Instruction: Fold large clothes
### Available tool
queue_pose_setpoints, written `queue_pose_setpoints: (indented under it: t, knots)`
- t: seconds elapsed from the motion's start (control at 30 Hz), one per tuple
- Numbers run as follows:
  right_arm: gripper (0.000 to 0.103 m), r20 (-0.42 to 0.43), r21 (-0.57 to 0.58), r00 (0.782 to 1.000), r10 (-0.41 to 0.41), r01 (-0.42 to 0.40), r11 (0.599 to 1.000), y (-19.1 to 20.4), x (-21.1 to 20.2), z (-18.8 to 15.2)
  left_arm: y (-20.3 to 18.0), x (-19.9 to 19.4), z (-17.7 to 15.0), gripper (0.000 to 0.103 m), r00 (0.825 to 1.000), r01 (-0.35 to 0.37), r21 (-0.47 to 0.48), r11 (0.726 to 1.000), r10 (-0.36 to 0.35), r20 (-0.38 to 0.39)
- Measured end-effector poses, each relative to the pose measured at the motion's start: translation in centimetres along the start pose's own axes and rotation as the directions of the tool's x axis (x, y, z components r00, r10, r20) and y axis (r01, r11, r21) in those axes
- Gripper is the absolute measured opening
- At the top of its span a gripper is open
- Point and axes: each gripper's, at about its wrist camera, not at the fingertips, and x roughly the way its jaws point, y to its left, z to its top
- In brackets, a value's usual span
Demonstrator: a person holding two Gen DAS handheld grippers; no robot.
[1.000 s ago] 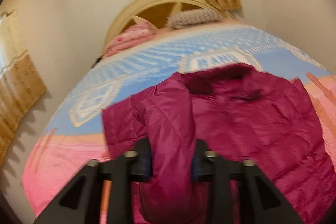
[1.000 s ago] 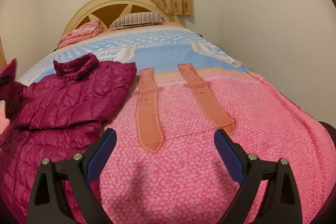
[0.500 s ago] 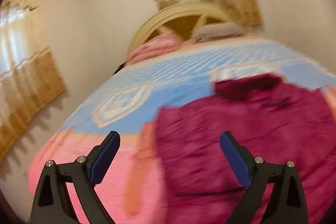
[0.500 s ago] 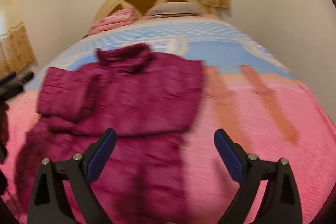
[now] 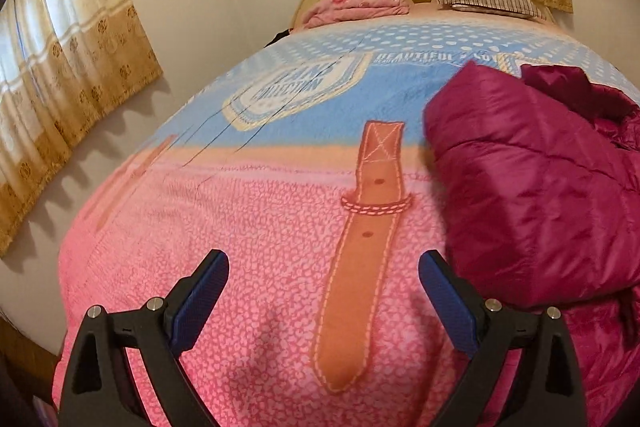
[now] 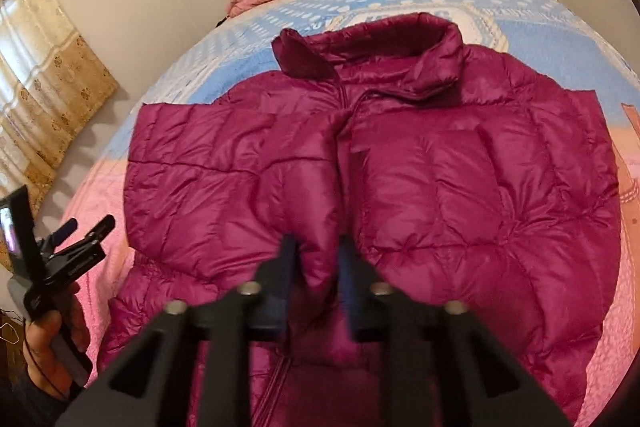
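My right claw is clamped on a puffy fold of the jacket, which runs collar-far across the bed. My left claw gapes empty, the jacket just to its right.

Our left gripper hovers with its blue-padded fingers spread wide and nothing between them. Our right gripper has its fingers drawn close together, pinching a fold of fabric.
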Motion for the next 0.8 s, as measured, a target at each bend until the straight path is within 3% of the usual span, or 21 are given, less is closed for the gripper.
queue_pose_setpoints:
  t: [0.17, 0.27, 0.33, 0.4, 0.43, 0.47, 0.53, 0.57, 0.6, 0.67, 0.73, 0.8]
  knots:
    - [0.015, 0.057, -0.034, 0.994, -0.093, 0.095, 0.995, -0.5, -2.9, -0.8, 0.9, 2.7, -0.2, 0.096, 0.997, -0.020, -0.043, 0.999, 0.017, -0.079]
    - [0.017, 0.042, -0.020, 0.991, -0.126, 0.127, 0.992, -1.9, -3.5, -1.5, 1.0, 3.4, -0.1, 0.096, 0.993, -0.009, -0.075, 0.997, 0.001, -0.116]
    - [0.032, 0.037, -0.017, 0.987, -0.156, 0.157, 0.988, -2.7, -3.4, -1.9, 0.7, 3.1, 0.1, 0.096, 0.994, 0.001, -0.077, 0.997, -0.010, -0.112]
    - [0.075, 0.045, 0.012, 0.980, -0.194, 0.193, 0.981, -3.4, -3.7, -2.0, 0.4, 2.1, 1.0, 0.096, 0.995, 0.028, -0.081, 0.996, -0.035, -0.091]
    - [0.076, 0.065, 0.027, 0.979, -0.193, 0.191, 0.981, -3.6, -4.3, -1.9, 0.2, 1.1, 1.7, 0.096, 0.996, 0.061, -0.088, 0.994, -0.067, -0.066]
    - [0.075, 0.105, 0.047, 0.976, -0.190, 0.186, 0.981, -3.8, -5.3, -1.7, -0.1, 0.2, 2.5, 0.096, 0.995, 0.087, -0.095, 0.992, -0.092, -0.045]
    - [0.053, 0.157, 0.065, 0.960, -0.231, 0.223, 0.973, -3.5, -6.9, -1.0, -1.1, -1.7, 4.0, 0.096, 0.990, 0.143, -0.098, 0.985, -0.143, 0.007]
    - [0.029, 0.185, 0.070, 0.952, -0.242, 0.233, 0.970, -3.1, -7.6, -0.5, -1.7, -2.6, 4.7, 0.096, 0.985, 0.175, -0.098, 0.980, -0.173, 0.030]
    - [0.019, 0.208, 0.071, 0.950, -0.233, 0.223, 0.972, -2.6, -8.1, 0.0, -2.6, -3.3, 5.5, 0.096, 0.976, 0.215, -0.096, 0.972, -0.212, 0.046]
    - [0.019, 0.236, 0.059, 0.949, -0.208, 0.200, 0.978, -1.5, -8.3, 1.1, -4.6, -3.6, 7.0, 0.096, 0.947, 0.320, -0.097, 0.943, -0.317, 0.041]
    - [0.019, 0.230, 0.028, 0.958, -0.172, 0.170, 0.985, 0.1, -7.5, 1.9, -6.8, -3.5, 7.6, 0.096, 0.929, 0.370, -0.087, 0.925, -0.368, 0.039]
    - [0.019, 0.214, 0.005, 0.967, -0.140, 0.142, 0.990, 1.1, -5.9, 2.6, -8.8, -2.8, 7.6, 0.096, 0.933, 0.360, -0.042, 0.932, -0.359, 0.035]
